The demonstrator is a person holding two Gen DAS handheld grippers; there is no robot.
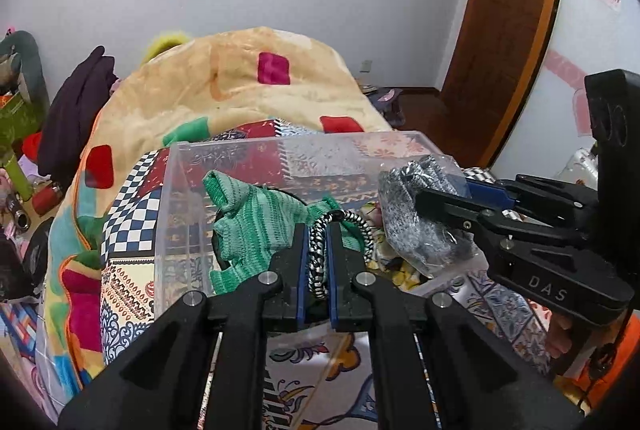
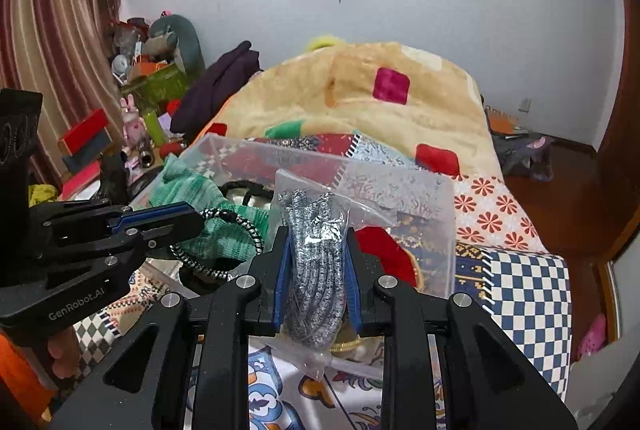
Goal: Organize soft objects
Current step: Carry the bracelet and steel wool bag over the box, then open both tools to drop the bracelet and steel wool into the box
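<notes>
- On the bed, over its patchwork cover, a clear plastic bin stands close in front of both cameras; a yellow blanket with coloured squares is heaped behind it.
- Left hand-held gripper: jaws pressed in on a black-and-white braided cord, a loop of it pinched between the blue pads. The cord is held at the bin's near rim, touching a green knitted piece.
- Green knitted piece: lies inside the bin, bunched toward the left wall. Judged as already put away.
- A black band shows behind the green knit in the right wrist view; it seems to be in the bin too, but I cannot tell for sure.
- Right hand-held gripper: jaws pinching a clear bag of grey speckled cord, held upright above the near right part of the bin. Whether the bag's bottom touches the bin floor is hidden.
- Progress, as a judgement: partly done. At least one soft item is in; two more are in the grippers at the bin and not yet released.
- Left to do, likely: let both go inside the bin. Whether other loose soft items wait on the bed cannot be told; the clutter at the room's left side is too small to sort.
</notes>
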